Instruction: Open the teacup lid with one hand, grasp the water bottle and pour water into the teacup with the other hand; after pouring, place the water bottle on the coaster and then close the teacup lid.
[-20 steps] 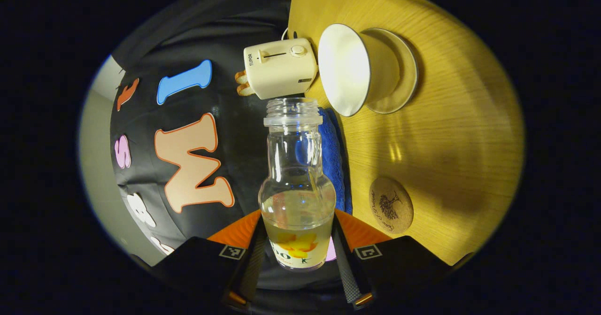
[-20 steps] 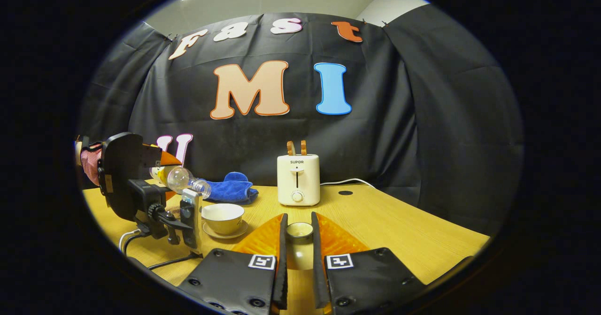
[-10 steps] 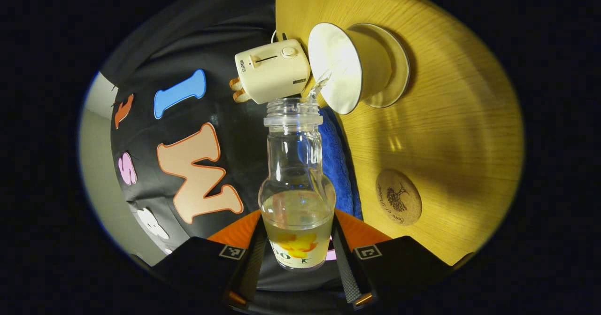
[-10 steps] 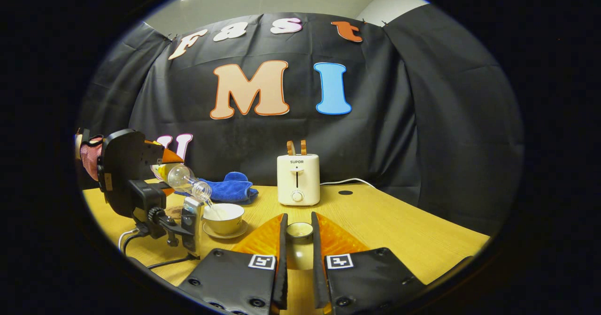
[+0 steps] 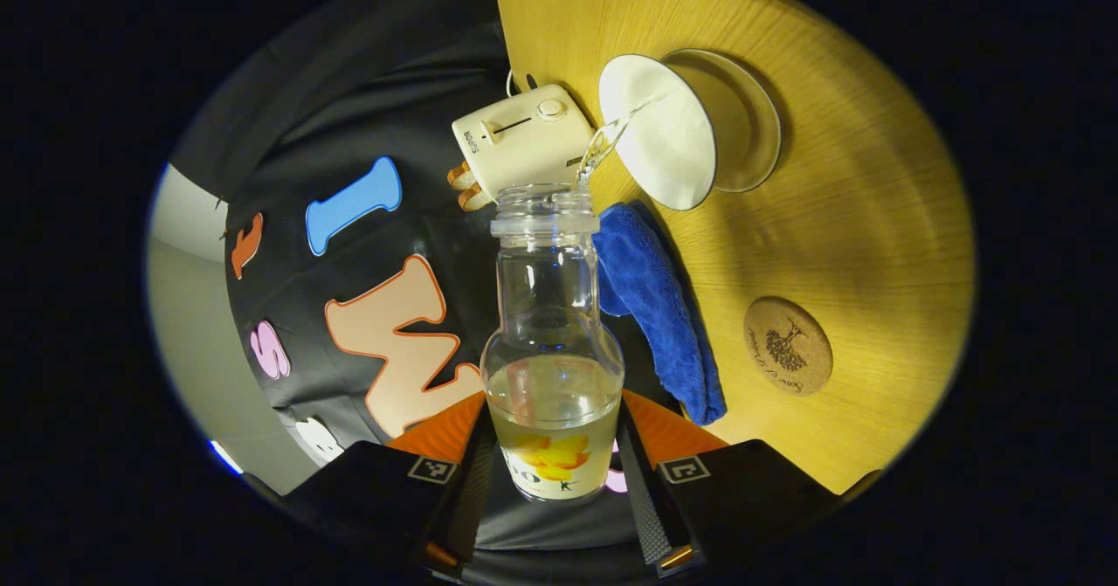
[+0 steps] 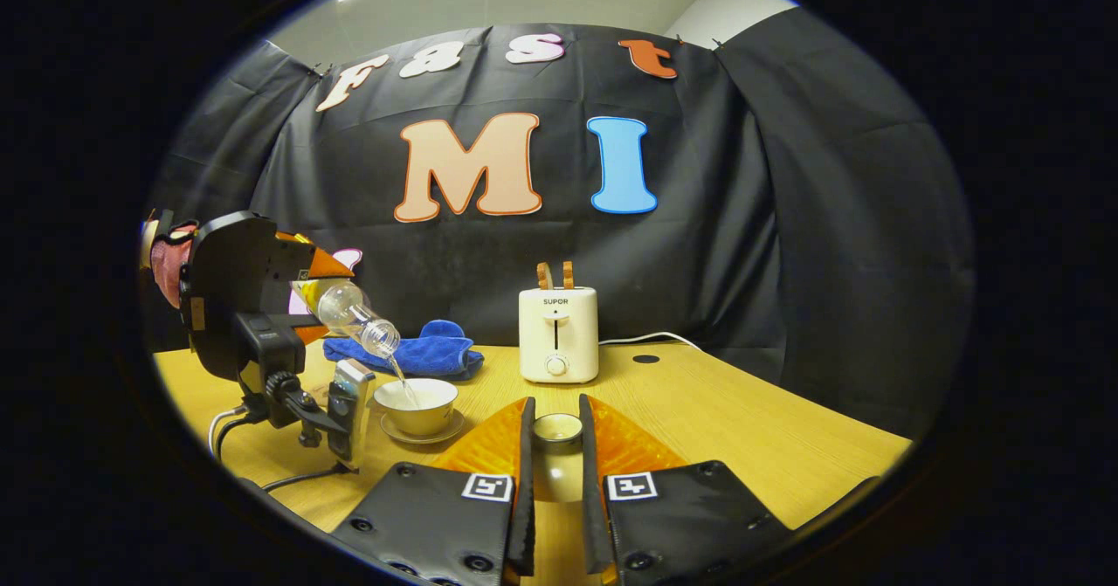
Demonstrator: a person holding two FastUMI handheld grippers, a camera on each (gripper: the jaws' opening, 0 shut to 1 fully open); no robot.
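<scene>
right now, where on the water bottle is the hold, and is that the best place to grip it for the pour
The left gripper holds the water bottle across its wide lower body at the label, one finger on each side. That looks right: this is the broadest part, and it leaves the narrow neck and open mouth clear to tip toward the teacup.

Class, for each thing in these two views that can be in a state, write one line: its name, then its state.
Clear glass water bottle: uncapped, tilted, pouring, partly full.
White ceramic teacup: lid off, upright on its saucer, taking water.
Teacup lid: off the cup, held.
Round cork coaster: bare.
Cream toaster: bread sticking up.
Left gripper: shut on the bottle.
Right gripper: shut on the lid.
</scene>
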